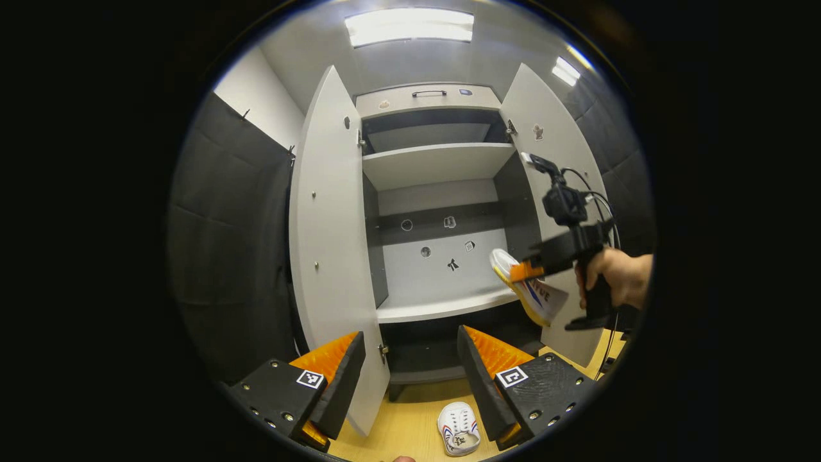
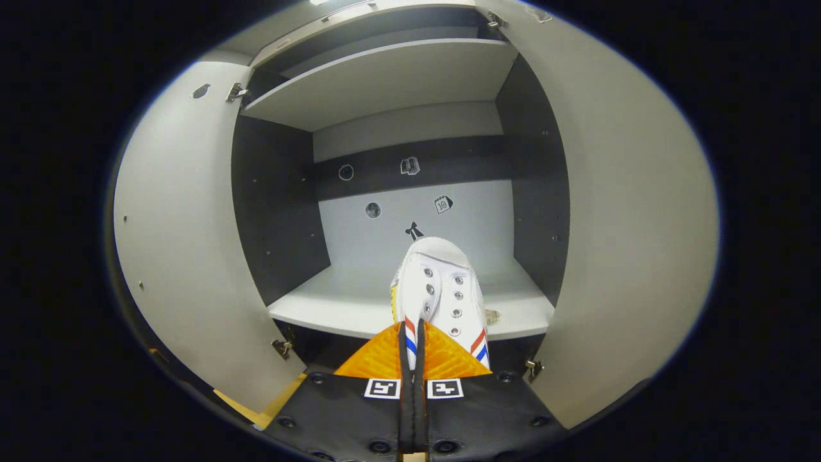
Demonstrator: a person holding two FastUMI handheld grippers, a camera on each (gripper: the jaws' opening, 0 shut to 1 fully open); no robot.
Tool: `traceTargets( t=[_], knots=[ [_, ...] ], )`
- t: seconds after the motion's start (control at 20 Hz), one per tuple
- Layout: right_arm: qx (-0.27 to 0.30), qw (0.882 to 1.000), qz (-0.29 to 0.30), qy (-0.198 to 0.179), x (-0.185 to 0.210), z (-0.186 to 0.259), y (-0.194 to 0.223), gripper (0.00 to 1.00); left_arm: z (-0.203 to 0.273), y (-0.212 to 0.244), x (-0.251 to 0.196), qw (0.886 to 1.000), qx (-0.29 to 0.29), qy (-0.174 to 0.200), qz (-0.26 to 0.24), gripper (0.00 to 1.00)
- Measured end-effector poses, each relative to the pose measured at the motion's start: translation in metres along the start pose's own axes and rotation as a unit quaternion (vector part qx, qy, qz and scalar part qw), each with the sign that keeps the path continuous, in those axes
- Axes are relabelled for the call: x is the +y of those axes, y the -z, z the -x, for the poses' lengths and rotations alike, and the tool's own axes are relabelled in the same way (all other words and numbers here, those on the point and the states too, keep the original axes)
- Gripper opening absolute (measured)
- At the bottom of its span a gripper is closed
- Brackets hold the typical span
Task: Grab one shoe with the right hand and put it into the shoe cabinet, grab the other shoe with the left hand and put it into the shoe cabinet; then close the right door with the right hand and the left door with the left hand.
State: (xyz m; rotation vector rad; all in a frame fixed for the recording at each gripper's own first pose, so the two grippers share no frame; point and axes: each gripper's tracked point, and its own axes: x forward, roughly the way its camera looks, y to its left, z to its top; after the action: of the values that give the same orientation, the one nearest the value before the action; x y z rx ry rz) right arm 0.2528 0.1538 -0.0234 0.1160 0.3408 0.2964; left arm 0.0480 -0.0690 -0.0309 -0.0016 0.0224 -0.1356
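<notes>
Cabinet (image 2: 410, 289) ahead; right gripper (image 2: 410, 343) clamps shoe (image 2: 442, 289).

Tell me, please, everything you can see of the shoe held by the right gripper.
The shoe is a white low sneaker with metal eyelets, no visible laces, red and blue side stripes and a yellow-edged sole. The right gripper pinches its heel end, toe pointing into the cabinet, above the front of the middle shelf. In the left gripper view it hangs tilted, sole showing.
</notes>
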Motion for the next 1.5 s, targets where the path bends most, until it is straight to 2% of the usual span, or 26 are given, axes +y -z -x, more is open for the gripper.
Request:
traceTargets(
  t=[0.3, 0.65, 1.05, 1.25, 1.3, 1.35, 1.4, 1.45, 1.5],
  knots=[
    [0.007, 1.000, 0.007, 0.021, -0.003, -0.059, -0.029, 0.01, -0.017, 0.012, 0.004, 1.000, 0.004, 0.015, 0.008, 0.78],
    [0.033, 0.998, 0.029, 0.050, -0.020, -0.126, -0.041, 0.01, -0.038, 0.026, 0.014, 1.000, 0.013, 0.017, 0.018, 0.78],
    [0.077, 0.994, 0.040, 0.071, -0.028, -0.170, -0.017, 0.01, -0.056, 0.045, 0.013, 0.999, 0.028, 0.020, 0.018, 0.78],
    [0.086, 0.992, 0.043, 0.077, -0.035, -0.178, -0.009, 0.06, -0.064, 0.054, 0.017, 0.999, 0.037, 0.016, 0.016, 0.78],
    [0.078, 0.994, 0.040, 0.070, -0.031, -0.179, -0.012, 0.13, -0.066, 0.059, 0.017, 0.999, 0.040, 0.016, 0.015, 0.78],
    [0.068, 0.995, 0.043, 0.063, -0.026, -0.176, -0.018, 0.25, -0.068, 0.061, 0.017, 0.999, 0.044, 0.016, 0.014, 0.78],
    [0.054, 0.995, 0.056, 0.070, -0.029, -0.172, -0.024, 0.44, -0.069, 0.064, 0.017, 0.999, 0.047, 0.015, 0.012, 0.78],
    [0.036, 0.993, 0.075, 0.078, -0.033, -0.162, -0.033, 0.53, -0.071, 0.066, 0.018, 0.999, 0.049, 0.016, 0.010, 0.78],
    [0.020, 0.993, 0.085, 0.083, -0.034, -0.156, -0.037, 0.79, -0.073, 0.068, 0.018, 0.998, 0.051, 0.016, 0.011, 0.78]
  ],
)
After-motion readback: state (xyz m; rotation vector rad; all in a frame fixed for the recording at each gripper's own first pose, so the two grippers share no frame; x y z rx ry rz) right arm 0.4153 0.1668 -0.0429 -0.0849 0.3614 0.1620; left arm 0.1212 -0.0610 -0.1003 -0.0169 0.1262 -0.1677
